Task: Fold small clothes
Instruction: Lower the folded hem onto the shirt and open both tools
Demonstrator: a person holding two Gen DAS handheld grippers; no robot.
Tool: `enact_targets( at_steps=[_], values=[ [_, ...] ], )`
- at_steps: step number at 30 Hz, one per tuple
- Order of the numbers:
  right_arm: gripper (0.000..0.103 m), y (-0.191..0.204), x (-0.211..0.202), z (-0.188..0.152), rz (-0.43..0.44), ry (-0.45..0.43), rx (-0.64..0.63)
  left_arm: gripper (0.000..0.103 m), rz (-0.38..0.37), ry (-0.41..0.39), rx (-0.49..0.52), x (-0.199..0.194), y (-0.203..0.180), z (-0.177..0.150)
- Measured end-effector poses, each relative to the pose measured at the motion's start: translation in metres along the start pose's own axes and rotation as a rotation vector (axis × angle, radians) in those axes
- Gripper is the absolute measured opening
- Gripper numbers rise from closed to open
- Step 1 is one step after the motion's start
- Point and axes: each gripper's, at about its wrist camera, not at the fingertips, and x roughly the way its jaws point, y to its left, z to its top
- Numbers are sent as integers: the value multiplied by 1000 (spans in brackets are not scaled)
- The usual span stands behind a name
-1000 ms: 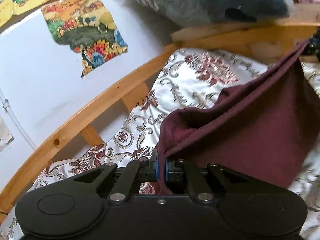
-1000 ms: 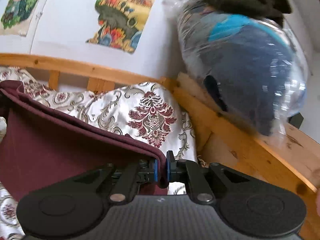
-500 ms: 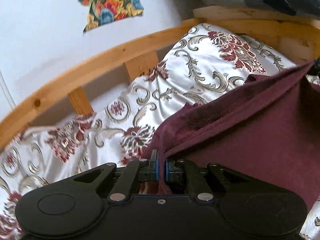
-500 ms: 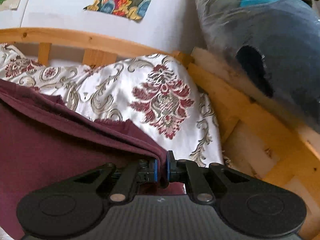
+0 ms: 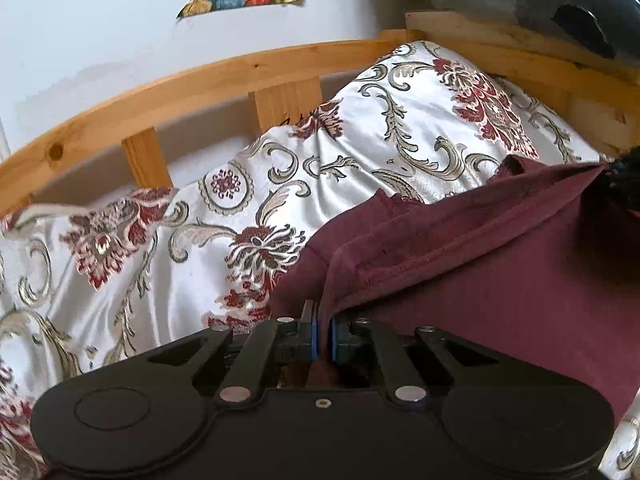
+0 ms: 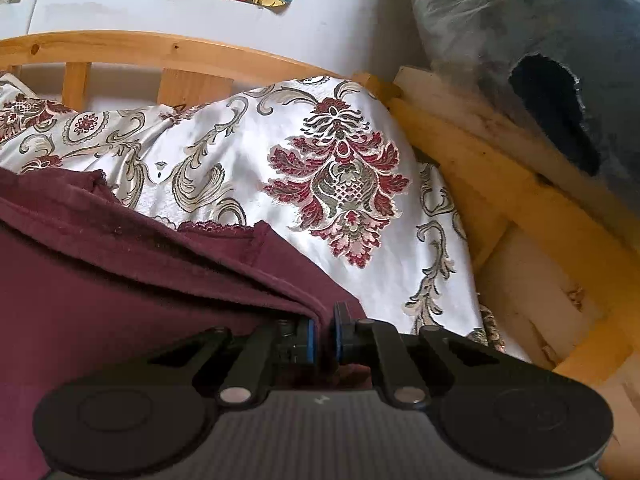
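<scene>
On the bed, near its far corner: maroon garment [image 5: 500,264] lies over the patterned bedcover [image 5: 192,264], its doubled upper edge stretched between the two grippers.
Left gripper [image 5: 322,334]: jaws nearly together, pinching the garment's left corner; cloth runs straight out of the pads.
Right gripper [image 6: 324,336]: jaws nearly together too, clamped on the right corner [image 6: 316,312] of that edge.
Why held so: a corner in each gripper keeps the hem taut and level, so the fold should land straight; judged, not seen.
Layers: two thicknesses show at the held edge; a lace-trimmed under-edge [image 6: 212,227] peeks out beyond it in the right view, so the layers are not quite flush.
Step, my read: top layer being laid down over the lower one; release not yet done.
Edges: wooden rail [image 5: 200,80] runs behind the bedcover; side rail [image 6: 500,184] sits just right of the right gripper.
Room: bare bedcover ahead of both grippers, plenty on the left; right side is tight, with the plastic-wrapped bundle [image 6: 540,40] above the side rail.
Risk: slack hem wrinkling on release; corner drifting toward the right rail.
</scene>
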Motion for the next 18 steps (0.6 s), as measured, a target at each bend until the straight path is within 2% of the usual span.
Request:
enact_targets(
  at_steps=[2,5,8,10,12,14,16,18],
  values=[
    [12,2,5,0,1,8,1,11,-7,11,-27,1,3,-1],
    [14,2,11,0,-4,28,11,25,-11,26,-69,3,9,-2],
    [27,-2,10,-3,12,18,31,38,15,34,-112,2,16,-1],
    [47,-5,6,-5,31,6,25,52,29,32,-116,0,18,-1],
    [60,-8,1,-8,37,-2,4,63,44,24,-114,-3,19,0],
    [67,-12,-4,-13,33,-5,-8,73,55,15,-113,-5,19,1],
    [78,-16,-10,-19,28,-2,-3,85,67,2,-107,-8,18,2],
    [85,-20,-16,-27,18,0,14,91,94,-4,-93,-7,17,2]
  ],
)
